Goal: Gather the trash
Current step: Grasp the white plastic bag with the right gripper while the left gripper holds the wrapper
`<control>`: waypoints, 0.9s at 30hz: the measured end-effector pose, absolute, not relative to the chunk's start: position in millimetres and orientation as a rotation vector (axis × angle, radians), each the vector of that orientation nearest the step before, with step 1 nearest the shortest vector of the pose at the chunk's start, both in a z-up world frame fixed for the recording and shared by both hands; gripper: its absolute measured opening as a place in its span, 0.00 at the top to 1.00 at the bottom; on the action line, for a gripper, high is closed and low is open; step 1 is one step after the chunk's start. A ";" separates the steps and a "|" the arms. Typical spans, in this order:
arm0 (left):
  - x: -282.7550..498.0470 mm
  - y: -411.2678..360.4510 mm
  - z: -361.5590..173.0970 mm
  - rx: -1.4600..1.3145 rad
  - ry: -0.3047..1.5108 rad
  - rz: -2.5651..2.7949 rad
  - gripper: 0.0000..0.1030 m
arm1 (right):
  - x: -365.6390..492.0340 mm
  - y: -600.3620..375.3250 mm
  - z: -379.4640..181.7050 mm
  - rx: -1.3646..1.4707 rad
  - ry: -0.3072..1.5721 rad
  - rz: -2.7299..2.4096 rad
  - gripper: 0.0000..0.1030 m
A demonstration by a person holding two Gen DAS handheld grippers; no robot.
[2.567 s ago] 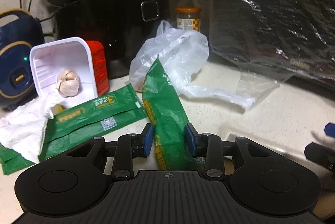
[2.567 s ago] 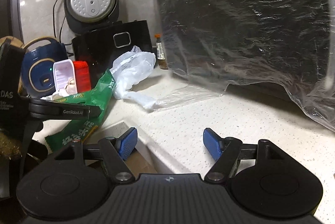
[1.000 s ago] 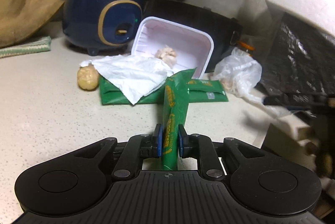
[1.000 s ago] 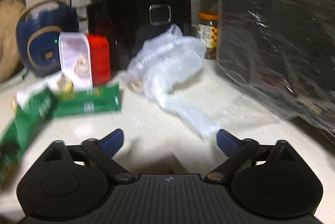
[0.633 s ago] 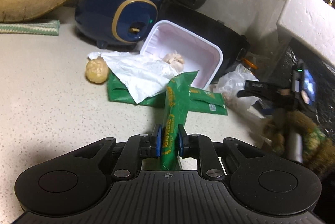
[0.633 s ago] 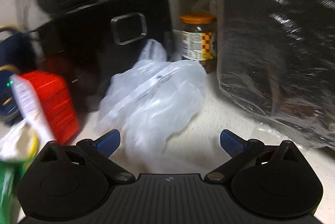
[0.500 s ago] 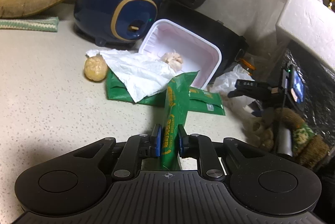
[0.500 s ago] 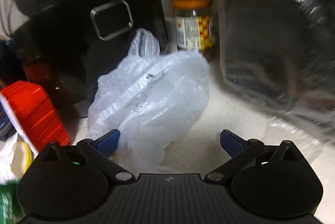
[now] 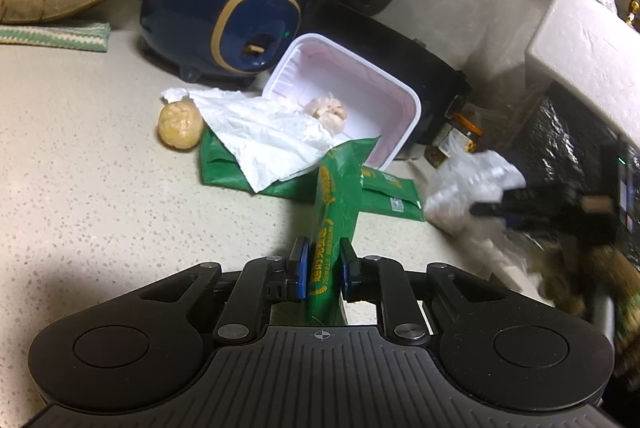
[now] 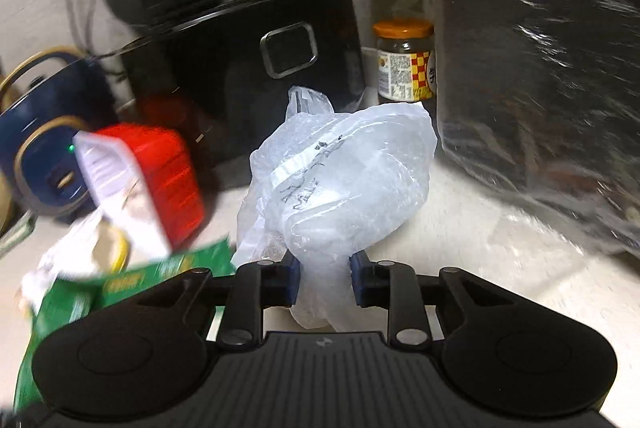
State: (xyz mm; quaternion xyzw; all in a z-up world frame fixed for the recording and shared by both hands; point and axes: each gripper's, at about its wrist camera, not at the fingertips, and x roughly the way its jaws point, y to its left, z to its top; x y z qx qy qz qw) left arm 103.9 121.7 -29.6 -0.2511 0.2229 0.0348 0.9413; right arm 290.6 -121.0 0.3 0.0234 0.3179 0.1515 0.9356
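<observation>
Two green wrappers are showing in the left wrist view: the left gripper [image 9: 322, 270] is clamping its jaws on the green wrapper [image 9: 335, 208], which may snag the tissue [image 9: 264, 140] or flat wrapper [image 9: 384, 194] beneath.

Right wrist view: the right gripper [image 10: 324, 284] is pinching the plastic bag [image 10: 340, 180] above the surface [image 10: 480, 252]; thin film may be slipping, with the jar [image 10: 405, 60] and black cooker [image 10: 256, 68] crowding behind.
</observation>
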 end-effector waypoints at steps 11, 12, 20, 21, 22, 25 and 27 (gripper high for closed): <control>105.5 123.0 -30.4 -0.529 0.464 0.080 0.82 | 258.4 -140.1 -12.7 -0.006 0.663 0.310 0.74; 105.7 122.8 -30.5 -0.528 0.465 0.080 0.82 | 257.5 -144.6 -13.2 0.000 0.662 0.302 0.69; 106.3 121.6 -30.5 -0.523 0.472 0.084 0.82 | 234.1 -156.1 1.3 -0.111 0.494 0.201 0.28; 106.4 121.5 -30.5 -0.522 0.472 0.085 0.82 | 230.0 -155.0 4.8 -0.132 0.459 0.193 0.22; 106.4 121.4 -30.6 -0.521 0.473 0.087 0.82 | 227.2 -153.8 7.8 -0.150 0.432 0.192 0.20; 107.3 121.3 -30.9 -0.519 0.476 0.090 0.82 | 224.2 -144.6 14.0 -0.198 0.372 0.214 0.14; 107.8 121.2 -31.0 -0.518 0.478 0.091 0.82 | 233.3 -135.4 14.2 -0.210 0.379 0.238 0.11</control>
